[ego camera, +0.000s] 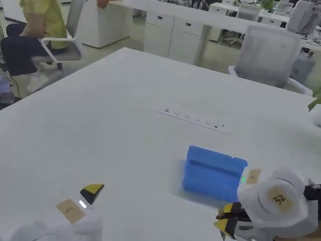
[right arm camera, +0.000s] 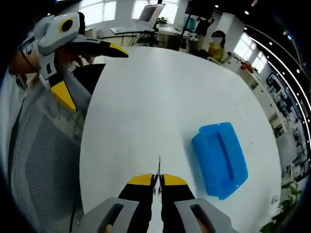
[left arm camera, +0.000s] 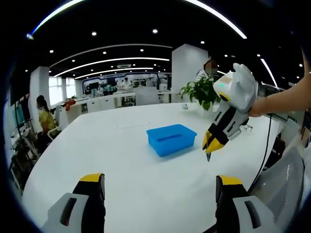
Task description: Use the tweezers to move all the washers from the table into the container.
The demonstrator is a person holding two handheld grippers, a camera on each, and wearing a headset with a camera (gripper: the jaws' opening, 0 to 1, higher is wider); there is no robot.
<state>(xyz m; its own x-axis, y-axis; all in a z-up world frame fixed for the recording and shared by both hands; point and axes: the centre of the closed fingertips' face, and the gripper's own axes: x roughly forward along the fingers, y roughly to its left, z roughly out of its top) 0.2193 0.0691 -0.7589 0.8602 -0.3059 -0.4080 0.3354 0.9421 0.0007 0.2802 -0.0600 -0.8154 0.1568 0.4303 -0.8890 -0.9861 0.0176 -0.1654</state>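
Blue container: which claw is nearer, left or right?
Right. The right claw, shut on tweezers, sits just off the near corner of the blue container; the left claw, open, is well off across the bare table.

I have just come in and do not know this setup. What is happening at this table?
Two hand-held grippers are over a white table. The right gripper is shut on thin tweezers, whose tip points down at the tabletop beside the blue container. The left gripper is open, holds nothing, and hovers over the table to the container's left. I cannot tell whether the tweezers hold anything.
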